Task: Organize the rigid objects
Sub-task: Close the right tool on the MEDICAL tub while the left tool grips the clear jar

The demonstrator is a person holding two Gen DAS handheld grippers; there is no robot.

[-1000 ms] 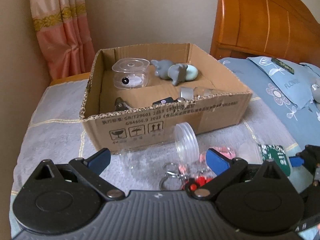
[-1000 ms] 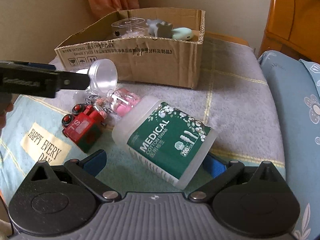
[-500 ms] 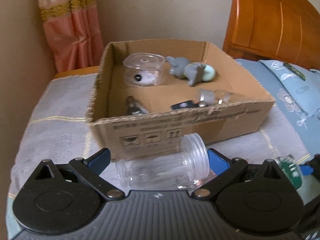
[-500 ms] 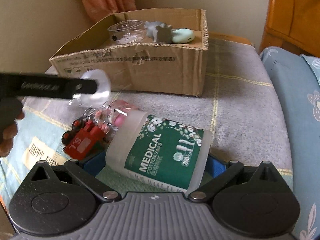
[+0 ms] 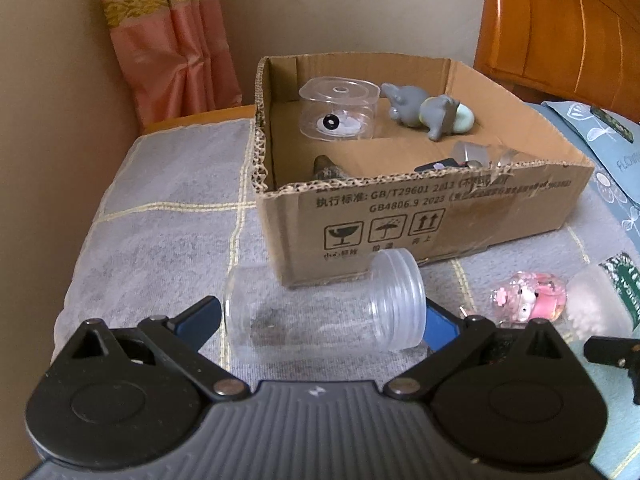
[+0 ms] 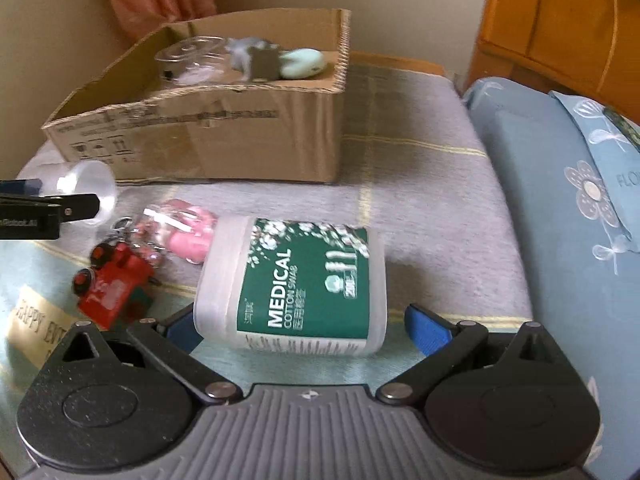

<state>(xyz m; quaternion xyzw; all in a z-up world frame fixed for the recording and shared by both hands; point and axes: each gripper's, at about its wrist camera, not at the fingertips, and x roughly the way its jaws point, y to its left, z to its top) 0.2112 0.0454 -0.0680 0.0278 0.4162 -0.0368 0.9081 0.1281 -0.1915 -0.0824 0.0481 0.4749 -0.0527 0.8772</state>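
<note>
- Left gripper [image 5: 322, 316]: jaws closed on the clear plastic jar [image 5: 320, 308], held sideways off the blanket [image 5: 160, 240], threaded mouth to the right, just in front of the cardboard box [image 5: 420, 216].
- Jar looks empty, so light; wall thin, smooth and likely slippery. Grip runs end to end, base against one pad, rim against the other. Judged stiffer than squeezing the mid-wall, but it may pivot.
- Right gripper [image 6: 296, 326]: jaws spread around the cotton swab tub [image 6: 296, 284], which lies on its side; right pad clearly apart from it, left contact hidden.
- Tub: light, rigid, glossy label. Best taken across the labelled middle.
- Box, far, already holds a clear round case [image 5: 339, 108] and a grey figurine [image 5: 424, 110].
</note>
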